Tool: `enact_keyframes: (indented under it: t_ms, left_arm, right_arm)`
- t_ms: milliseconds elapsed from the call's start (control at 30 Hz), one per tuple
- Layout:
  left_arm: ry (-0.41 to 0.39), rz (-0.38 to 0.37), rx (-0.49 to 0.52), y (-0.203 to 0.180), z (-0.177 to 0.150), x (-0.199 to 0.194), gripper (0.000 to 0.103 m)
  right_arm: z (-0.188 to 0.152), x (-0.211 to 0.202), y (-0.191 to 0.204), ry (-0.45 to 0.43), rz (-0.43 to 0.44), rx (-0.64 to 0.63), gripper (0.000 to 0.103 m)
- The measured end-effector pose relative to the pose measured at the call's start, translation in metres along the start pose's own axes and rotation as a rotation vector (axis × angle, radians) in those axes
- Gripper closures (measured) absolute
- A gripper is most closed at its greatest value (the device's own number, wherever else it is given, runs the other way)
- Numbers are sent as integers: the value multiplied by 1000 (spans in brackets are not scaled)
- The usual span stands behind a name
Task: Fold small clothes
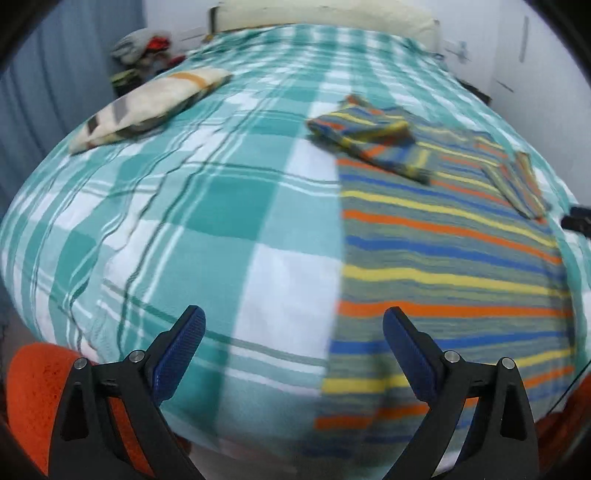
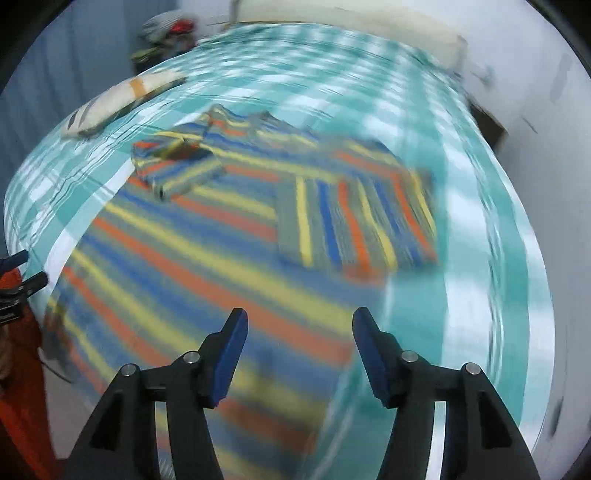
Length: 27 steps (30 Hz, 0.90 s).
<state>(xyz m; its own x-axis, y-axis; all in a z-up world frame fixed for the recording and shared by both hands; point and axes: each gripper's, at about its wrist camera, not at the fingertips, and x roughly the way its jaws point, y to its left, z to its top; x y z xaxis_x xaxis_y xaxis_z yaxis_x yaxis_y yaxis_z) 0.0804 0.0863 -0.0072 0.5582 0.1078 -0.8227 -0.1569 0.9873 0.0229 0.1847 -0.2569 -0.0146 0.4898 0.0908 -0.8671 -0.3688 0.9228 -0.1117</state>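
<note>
A sweater [image 1: 443,258] striped in blue, yellow, orange and grey-green lies flat on the teal plaid bed [image 1: 207,221]. Its two sleeves are folded inward, one [image 1: 369,136] at the far left and the other [image 1: 517,181] at the right. My left gripper [image 1: 294,314] hangs open above the sweater's near left edge, with nothing between its fingers. In the blurred right wrist view the sweater [image 2: 207,258] fills the middle, with a folded sleeve [image 2: 354,218] lying across it. My right gripper [image 2: 301,315] is open and empty over the sweater's near right edge.
A cream cushion [image 1: 147,107] with orange and grey bands lies on the bed's far left. A heap of clothes [image 1: 144,48] sits beyond the far left corner. A cream headboard pad [image 1: 332,14] and white walls bound the far side. An orange sleeve [image 1: 33,387] shows nearby.
</note>
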Motion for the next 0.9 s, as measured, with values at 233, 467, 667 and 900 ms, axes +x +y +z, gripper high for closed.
enact_keyframes:
  t_ms: [233, 467, 667, 900]
  left_arm:
    - [58, 22, -47, 10, -18, 9, 6]
    - [46, 8, -22, 1, -24, 5, 6]
    - [16, 4, 15, -17, -21, 3, 6]
    - [30, 39, 125, -43, -28, 9, 6]
  right_arm:
    - [41, 97, 13, 76, 15, -39, 51]
    - [16, 43, -97, -82, -34, 335, 100]
    - [-75, -15, -259, -117, -265, 721, 100]
    - [-126, 0, -291, -64, -223, 828, 100]
